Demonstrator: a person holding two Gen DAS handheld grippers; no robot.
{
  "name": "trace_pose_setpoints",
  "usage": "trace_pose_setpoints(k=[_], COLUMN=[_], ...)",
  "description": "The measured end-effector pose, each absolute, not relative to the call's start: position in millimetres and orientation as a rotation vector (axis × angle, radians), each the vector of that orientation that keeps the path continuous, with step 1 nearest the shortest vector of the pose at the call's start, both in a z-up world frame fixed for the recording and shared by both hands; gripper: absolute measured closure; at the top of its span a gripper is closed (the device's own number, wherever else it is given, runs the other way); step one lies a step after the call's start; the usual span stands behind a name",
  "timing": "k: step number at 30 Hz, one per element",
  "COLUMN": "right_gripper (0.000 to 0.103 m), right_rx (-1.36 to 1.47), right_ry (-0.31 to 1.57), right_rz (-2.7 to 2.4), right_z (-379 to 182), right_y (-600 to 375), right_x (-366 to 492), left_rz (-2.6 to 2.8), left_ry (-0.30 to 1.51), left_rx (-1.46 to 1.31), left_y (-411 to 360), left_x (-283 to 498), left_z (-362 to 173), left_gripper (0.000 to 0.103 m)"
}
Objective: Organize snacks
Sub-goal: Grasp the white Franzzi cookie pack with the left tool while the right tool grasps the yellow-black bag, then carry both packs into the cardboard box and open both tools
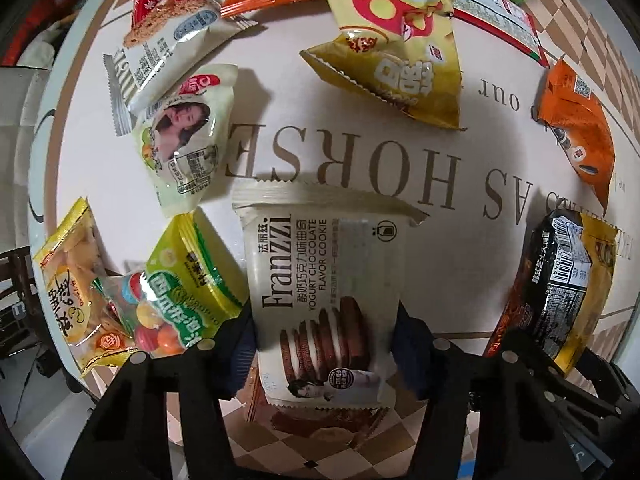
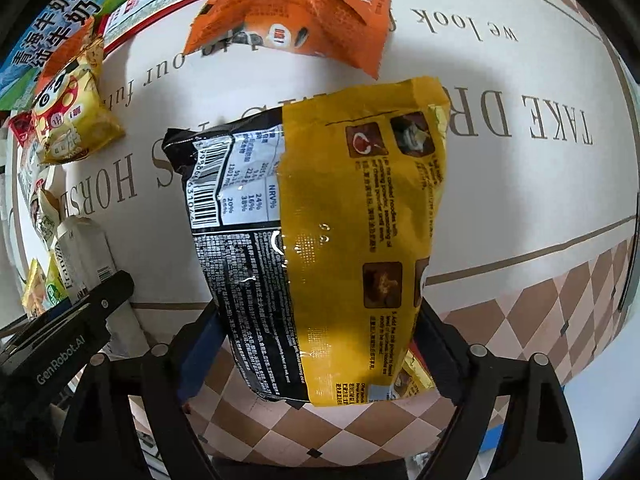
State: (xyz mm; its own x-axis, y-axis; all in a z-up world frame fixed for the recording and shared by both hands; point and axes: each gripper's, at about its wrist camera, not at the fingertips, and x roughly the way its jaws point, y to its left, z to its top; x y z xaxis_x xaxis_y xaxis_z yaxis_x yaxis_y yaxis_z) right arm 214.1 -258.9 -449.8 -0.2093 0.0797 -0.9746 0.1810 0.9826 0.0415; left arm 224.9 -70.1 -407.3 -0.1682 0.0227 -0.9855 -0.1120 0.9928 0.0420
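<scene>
Cream cookie packet [image 1: 324,300] lies on the table [image 1: 460,184], pinched by the left tongs [image 1: 325,344]. Right tongs [image 2: 316,344] grip the yellow-black noodle bag [image 2: 320,240] beside it.

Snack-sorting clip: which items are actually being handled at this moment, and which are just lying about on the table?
In hand:
- Franzzi cookie pack, between the left gripper fingers
- yellow-black noodle bag, between the right gripper fingers

Lying about:
- panda chip bag
- orange packet
- gumball pack
- green milk carton
- lettered table mat
</scene>
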Motion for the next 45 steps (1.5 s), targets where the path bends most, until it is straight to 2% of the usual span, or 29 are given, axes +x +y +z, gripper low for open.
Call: trace_pose_setpoints(k=[9,18,24,29,35,45], right_gripper=[0.018,0.018,0.018,0.018,0.018,0.018], right_rx=[0.23,0.357,0.455,0.457,0.417,0.355], right_ry=[1.753,1.639,1.534,1.442,1.412,1.537], right_rz=[-0.014,0.147,0.223,0.206,0.145,0.05], right_z=[-416,-332,-257,-209,-207,-326], right_y=[-251,-247,-238,-216,-177,-140], right_x=[200,193,238,313,427,577], left_rz=[0.144,0.068,0.001,-0.023,-0.052,-0.088], left_ry=[1.685,1.55,1.427,1.375,1.416,1.65], left_rx=[-0.019,-0.158,-0.181,-0.137,-0.138,-0.197], left_y=[-79,-45,-53,-28,2,25], left_x=[219,217,278,362,473,590], left_z=[-375,-278,-173,-145,-167,-291], left_gripper=[0.047,0.047,0.047,0.047,0.047,0.047])
